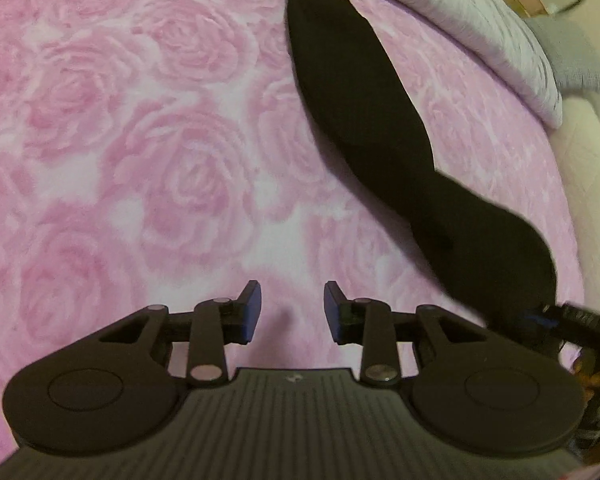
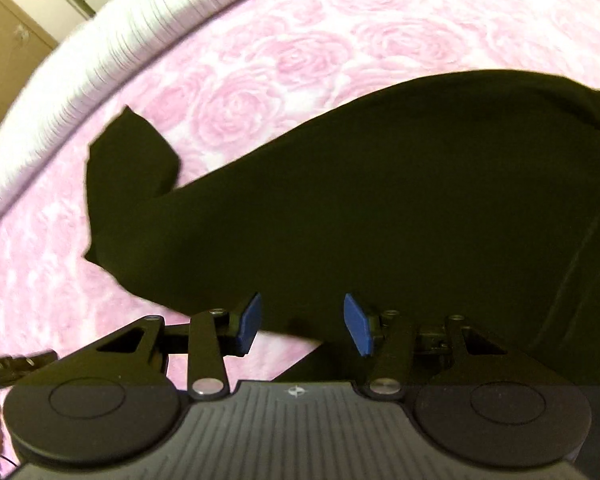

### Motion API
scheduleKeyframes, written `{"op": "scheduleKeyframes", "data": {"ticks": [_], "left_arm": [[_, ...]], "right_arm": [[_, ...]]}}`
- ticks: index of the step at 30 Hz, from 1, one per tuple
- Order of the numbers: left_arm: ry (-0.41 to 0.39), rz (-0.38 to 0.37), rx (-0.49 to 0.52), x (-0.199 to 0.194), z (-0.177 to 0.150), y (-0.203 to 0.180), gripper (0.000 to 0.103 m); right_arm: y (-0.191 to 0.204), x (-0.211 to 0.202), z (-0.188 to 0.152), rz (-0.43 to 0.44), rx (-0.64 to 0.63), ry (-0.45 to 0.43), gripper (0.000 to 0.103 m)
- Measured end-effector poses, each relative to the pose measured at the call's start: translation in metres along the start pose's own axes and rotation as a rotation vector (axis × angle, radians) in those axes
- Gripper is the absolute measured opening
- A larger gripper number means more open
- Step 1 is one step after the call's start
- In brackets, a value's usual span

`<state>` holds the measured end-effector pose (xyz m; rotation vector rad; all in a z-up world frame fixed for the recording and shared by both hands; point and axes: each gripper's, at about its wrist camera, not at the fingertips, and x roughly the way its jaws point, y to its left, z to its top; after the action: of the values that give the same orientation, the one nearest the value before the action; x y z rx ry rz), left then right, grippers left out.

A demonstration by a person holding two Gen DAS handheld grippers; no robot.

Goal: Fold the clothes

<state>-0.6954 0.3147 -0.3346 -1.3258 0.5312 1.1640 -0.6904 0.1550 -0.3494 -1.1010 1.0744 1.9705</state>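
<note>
Pink rose-print bedspread (image 1: pixel 148 168) is seen under everything. On it a black garment (image 2: pixel 380 208) is spread flat, w/ a narrow part (image 1: pixel 364 92) stretched toward the pale quilt (image 1: pixel 472 24) at the bed edge. Left gripper (image 1: pixel 291 312) is held over bare bedspread beside the garment, fingers apart, nothing between. Right gripper (image 2: pixel 302 322) is held over the garment's near edge, fingers apart, fabric not pinched. Cabinets (image 2: pixel 8 32) are seen beyond the bed.
</note>
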Motion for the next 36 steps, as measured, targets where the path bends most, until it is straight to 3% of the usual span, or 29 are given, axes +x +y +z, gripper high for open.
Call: {"op": "scheduleKeyframes", "data": {"ticks": [3,7,15,20,22,24,25,31,35,36], "left_arm": [[-0.027,-0.047,-0.072,0.006,0.025,0.007,0.030],[-0.067,-0.090,-0.153,0.016,0.062,0.012,0.035],[-0.085,-0.092,-0.154,0.057,0.129,0.007,0.039],[-0.092,-0.066,-0.170,0.091,0.164,0.001,0.041],[-0.094,-0.061,-0.175,0.103,0.168,-0.002,0.036],[-0.116,-0.083,-0.183,0.106,0.166,-0.003,0.001],[-0.127,-0.093,-0.187,0.107,0.165,-0.004,0.000],[-0.306,-0.080,-0.224,-0.001,0.135,-0.016,0.000],[-0.438,0.003,-0.215,-0.095,0.137,-0.040,0.002],[-0.494,0.063,-0.185,-0.111,0.143,-0.048,0.009]], "right_arm": [[-0.012,0.003,0.013,-0.040,0.027,-0.010,0.052],[-0.041,0.002,0.034,-0.123,0.112,-0.085,0.052],[-0.095,0.004,0.082,-0.187,0.286,-0.149,0.052],[-0.115,0.000,0.083,-0.203,0.335,-0.124,0.053],[-0.119,0.001,0.075,-0.217,0.342,-0.104,0.053],[-0.121,0.002,0.071,-0.221,0.352,-0.098,0.053],[-0.121,0.004,0.071,-0.219,0.356,-0.098,0.053],[-0.118,-0.002,0.072,-0.208,0.338,-0.113,0.055],[-0.120,-0.005,0.070,-0.201,0.348,-0.115,0.056],[-0.119,-0.005,0.069,-0.203,0.347,-0.112,0.056]]}}
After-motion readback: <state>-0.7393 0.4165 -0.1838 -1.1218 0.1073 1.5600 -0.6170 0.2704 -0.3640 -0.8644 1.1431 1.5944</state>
